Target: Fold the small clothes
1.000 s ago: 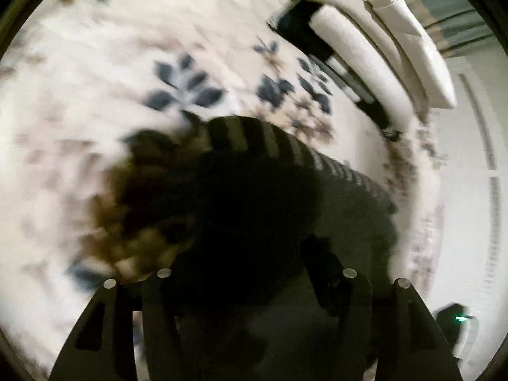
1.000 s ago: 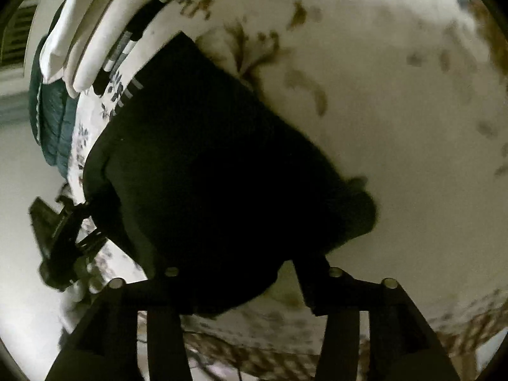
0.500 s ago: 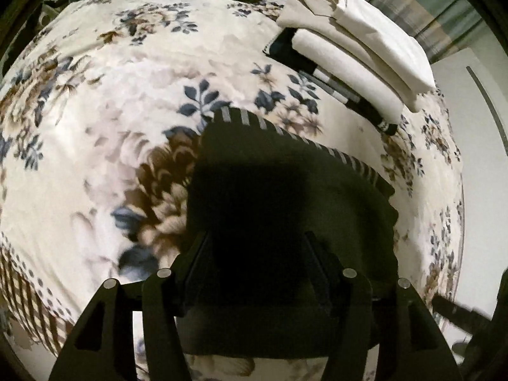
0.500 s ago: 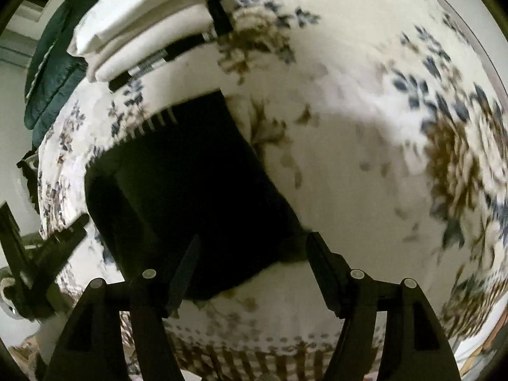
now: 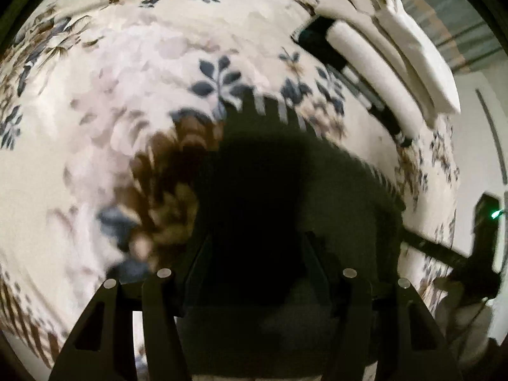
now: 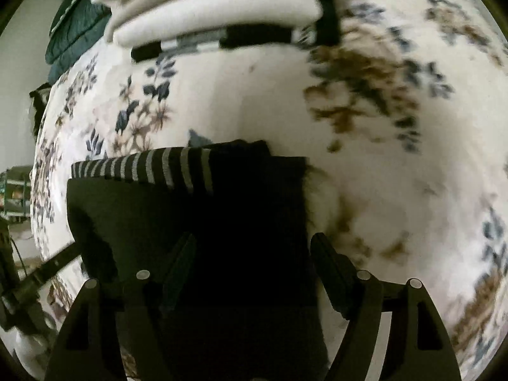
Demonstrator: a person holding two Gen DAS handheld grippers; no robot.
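already the dark garment point(image 6: 197, 222) lies folded between both sets of parted jaws; finished stack point(image 6: 216, 9) ahead, so stacking remains.

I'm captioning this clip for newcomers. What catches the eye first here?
A dark folded garment with a grey-striped band lies in front of both open grippers, on a pale floral bedspread. Beyond it sits a stack of folded cream clothes.
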